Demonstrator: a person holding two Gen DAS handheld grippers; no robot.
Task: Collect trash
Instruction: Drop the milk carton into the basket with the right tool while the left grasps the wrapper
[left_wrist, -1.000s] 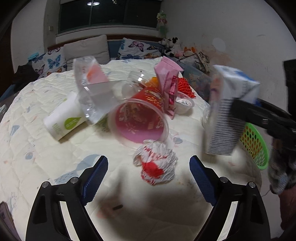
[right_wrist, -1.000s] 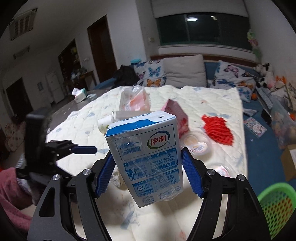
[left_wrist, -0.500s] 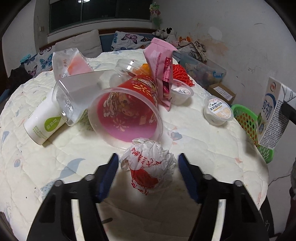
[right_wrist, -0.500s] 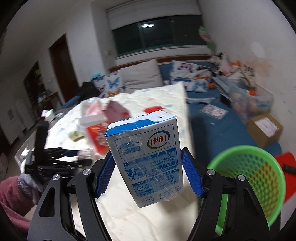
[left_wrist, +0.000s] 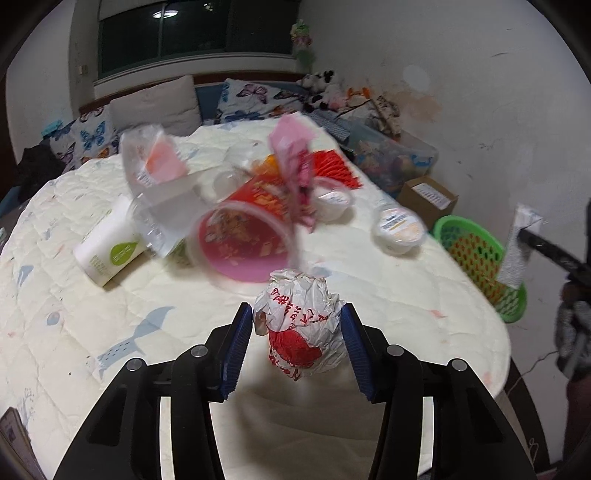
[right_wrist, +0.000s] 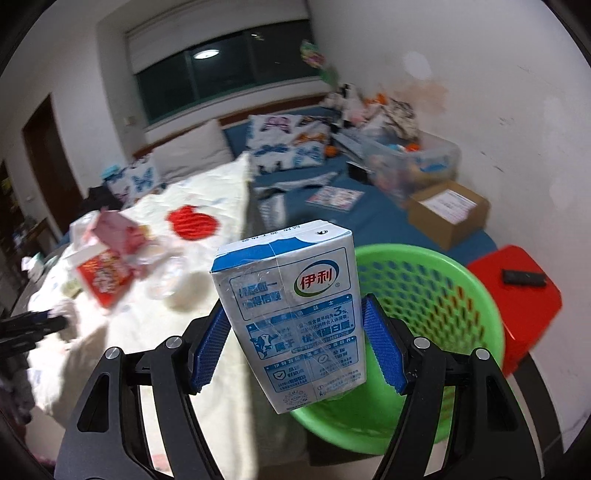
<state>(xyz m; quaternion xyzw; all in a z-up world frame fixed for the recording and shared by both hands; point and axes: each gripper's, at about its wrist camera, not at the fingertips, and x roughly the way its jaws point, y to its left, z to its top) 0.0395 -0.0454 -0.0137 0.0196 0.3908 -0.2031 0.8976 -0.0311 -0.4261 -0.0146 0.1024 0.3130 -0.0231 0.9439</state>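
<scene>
1. Green basket (right_wrist: 424, 295) sits at the right of the frame, behind the milk carton (right_wrist: 295, 317) clamped in the right gripper (right_wrist: 295, 347), likely carried there for dropping.
2. Left gripper (left_wrist: 297, 347) has just been closing; its pads now pinch the crumpled wrapper (left_wrist: 299, 328) on the quilt (left_wrist: 74, 325).

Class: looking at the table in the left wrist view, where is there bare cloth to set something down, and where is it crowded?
Bare cloth lies on the tablecloth left of the left gripper, below the white bottle, and along the right edge below the small lidded cup. The middle is crowded around the red cup.
</scene>
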